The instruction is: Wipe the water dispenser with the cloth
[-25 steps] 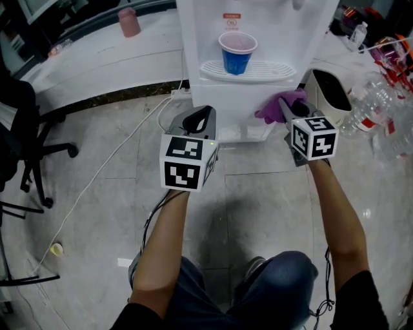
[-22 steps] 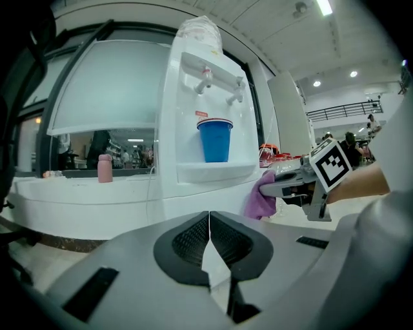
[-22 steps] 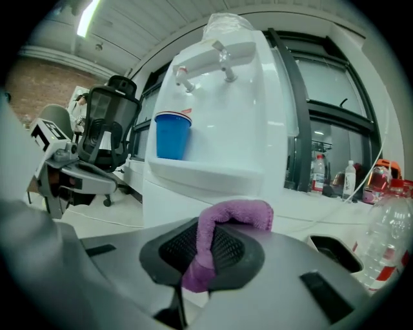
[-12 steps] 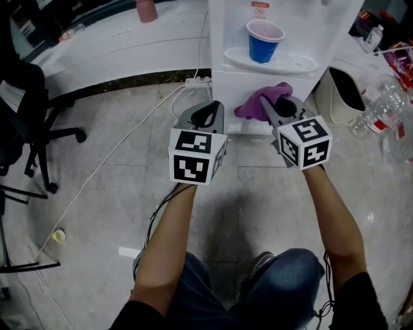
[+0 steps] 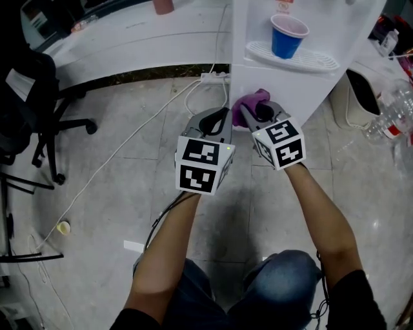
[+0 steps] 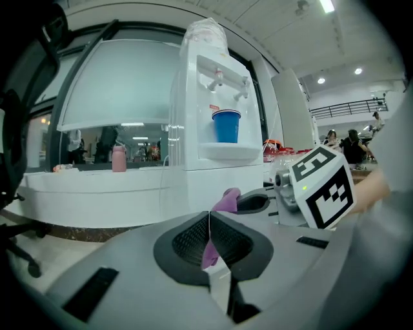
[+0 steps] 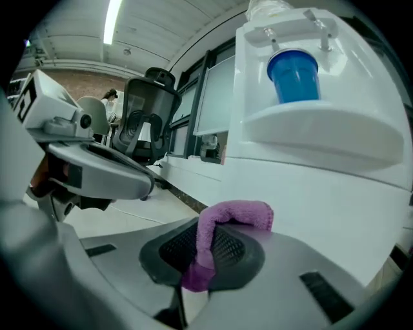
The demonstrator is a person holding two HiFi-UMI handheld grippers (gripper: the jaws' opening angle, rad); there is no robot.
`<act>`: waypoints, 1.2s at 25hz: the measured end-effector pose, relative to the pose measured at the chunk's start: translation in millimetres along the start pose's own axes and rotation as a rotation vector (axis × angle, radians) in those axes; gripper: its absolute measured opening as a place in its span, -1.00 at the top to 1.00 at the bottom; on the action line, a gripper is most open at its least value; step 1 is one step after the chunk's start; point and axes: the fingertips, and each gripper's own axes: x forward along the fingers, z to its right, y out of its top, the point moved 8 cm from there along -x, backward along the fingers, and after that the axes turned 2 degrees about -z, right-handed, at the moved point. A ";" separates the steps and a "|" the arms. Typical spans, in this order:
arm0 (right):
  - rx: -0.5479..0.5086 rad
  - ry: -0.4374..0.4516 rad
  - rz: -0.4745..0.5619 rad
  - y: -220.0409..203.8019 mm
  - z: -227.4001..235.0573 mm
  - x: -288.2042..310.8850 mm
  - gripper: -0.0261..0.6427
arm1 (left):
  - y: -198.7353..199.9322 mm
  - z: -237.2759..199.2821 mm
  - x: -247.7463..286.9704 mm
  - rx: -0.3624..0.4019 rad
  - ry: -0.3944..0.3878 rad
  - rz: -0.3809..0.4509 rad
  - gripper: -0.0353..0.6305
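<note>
Two claws, R claw [image 5: 251,116] pinching 1 purple cloth [image 5: 248,102], L claw [image 6: 210,240] closed empty, 1 dispenser [image 5: 293,87]

Head view is evenly lit from overhead, dimmer at the left edge, with a soft shadow on the floor [image 5: 239,206] bottom centre. Both gripper views are heavy fisheye, black corners and bent lines, and the strip light [image 7: 115,19] upper left of the right one and the ceiling lamps [image 6: 328,5] top right of the left one blow out. The white water dispenser [image 7: 335,167] runs near overexposed, and the cloth [image 7: 235,214] by the lens looks slightly soft, I think.
</note>
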 end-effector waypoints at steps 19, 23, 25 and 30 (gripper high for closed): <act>0.076 0.029 -0.093 -46.7 -21.7 62.1 0.80 | -7.9 -14.9 -9.8 -0.042 0.042 -0.022 0.81; 0.085 0.008 -0.096 -51.5 -10.1 54.2 0.80 | -11.1 -9.4 -3.7 -0.037 0.030 -0.033 0.81; 0.086 -0.006 -0.103 -54.7 -3.2 48.6 0.80 | -12.3 -6.1 0.9 -0.035 0.022 -0.036 0.81; 0.093 -0.049 -0.122 -63.8 17.6 32.0 0.80 | -13.2 4.1 13.7 -0.030 -0.004 -0.041 0.81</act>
